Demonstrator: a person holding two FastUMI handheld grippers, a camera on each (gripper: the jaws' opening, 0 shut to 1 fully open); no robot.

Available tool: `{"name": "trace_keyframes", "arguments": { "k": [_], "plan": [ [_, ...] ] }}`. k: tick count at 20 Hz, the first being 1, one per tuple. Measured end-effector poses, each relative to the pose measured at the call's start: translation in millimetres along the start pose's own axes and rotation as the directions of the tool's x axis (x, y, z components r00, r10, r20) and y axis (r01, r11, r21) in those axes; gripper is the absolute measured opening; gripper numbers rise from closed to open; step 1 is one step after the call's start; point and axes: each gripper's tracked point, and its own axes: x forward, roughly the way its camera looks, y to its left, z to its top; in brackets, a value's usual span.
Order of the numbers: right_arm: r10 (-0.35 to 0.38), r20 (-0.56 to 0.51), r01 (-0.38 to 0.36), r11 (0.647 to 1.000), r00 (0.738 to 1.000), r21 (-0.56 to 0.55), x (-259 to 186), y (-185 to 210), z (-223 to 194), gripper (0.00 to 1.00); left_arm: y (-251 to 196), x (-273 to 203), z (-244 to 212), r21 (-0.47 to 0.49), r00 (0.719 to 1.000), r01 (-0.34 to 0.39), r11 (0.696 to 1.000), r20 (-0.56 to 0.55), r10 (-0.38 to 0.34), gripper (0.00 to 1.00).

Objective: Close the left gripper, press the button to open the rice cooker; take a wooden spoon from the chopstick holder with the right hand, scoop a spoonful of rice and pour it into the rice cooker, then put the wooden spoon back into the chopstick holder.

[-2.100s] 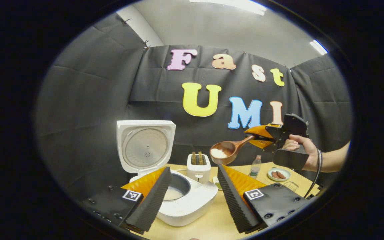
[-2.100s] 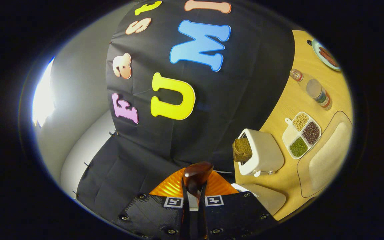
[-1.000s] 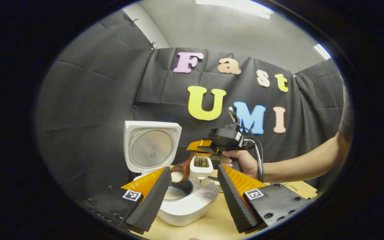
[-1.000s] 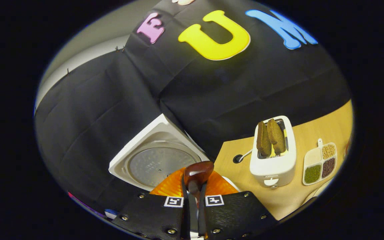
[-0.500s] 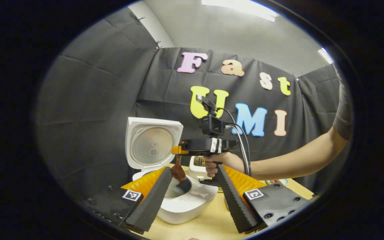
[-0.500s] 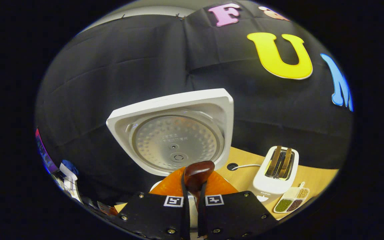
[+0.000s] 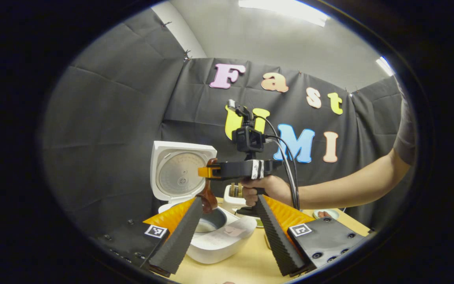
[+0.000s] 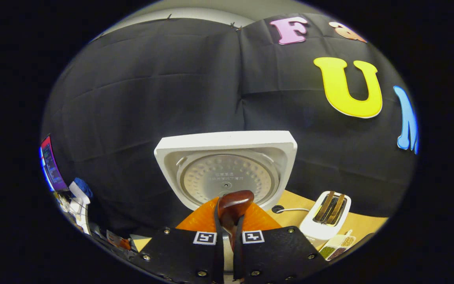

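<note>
Since half a second ago the right hand-held gripper (image 7: 208,172) has lifted a little above the rice cooker (image 7: 215,236), and the wooden spoon (image 7: 209,193) it carries now hangs with its bowl just over the pot's rim instead of down inside it. Seen from the left gripper view, the spoon hangs nearly upright, handle end clamped at the top and bowl at the bottom, right above the open pot at about 6 o'clock of the raised lid (image 7: 181,173). A hand (image 7: 268,189) grips the tool's handle, the bare forearm running off toward 3 o'clock. From the right gripper view, both fingers of that tool (image 8: 227,236) are drawn tight together on the spoon's handle (image 8: 233,207), whose rounded end pokes up between them; the lid's inner plate (image 8: 227,179) stands at 12 o'clock from it, and a toaster (image 8: 323,221) with two slices sits on the tabletop (image 8: 290,201) toward 3 o'clock. The left hand-held gripper (image 7: 227,225) is spread wide with nothing between its fingers, framing the cooker body on the tabletop (image 7: 246,264)
</note>
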Motion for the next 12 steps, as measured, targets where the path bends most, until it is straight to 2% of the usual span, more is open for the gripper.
{"name": "trace_keyframes", "arguments": {
  "k": [2, 4, 8, 12],
  "plan": [
    [0.008, 0.026, -0.012, 0.987, 1.0, 0.159, -8.8, -8.2, 7.0, 0.09, -0.8, -0.9, 0.5, -0.023, 1.0, 0.016, 1.0, 0.002, -0.016, 0.96],
    [-0.001, 0.045, -0.013, 0.953, 0.999, 0.302, -15.8, -24.3, 10.5, 0.1, -0.5, -0.8, 1.4, -0.041, 1.0, 0.024, 0.999, 0.007, -0.024, 0.96],
    [-0.026, 0.074, -0.017, 0.855, 0.997, 0.518, -39.2, -60.3, 12.6, 0.09, -2.0, -0.2, 1.9, -0.055, 1.0, 0.024, 0.998, 0.002, -0.024, 0.97],
    [-0.081, 0.115, -0.012, 0.766, 0.99, 0.643, -74.0, -97.1, 16.3, 0.09, -5.8, -0.8, 6.7, -0.068, 0.999, 0.043, 0.997, -0.006, -0.044, 0.97]
  ]
}}
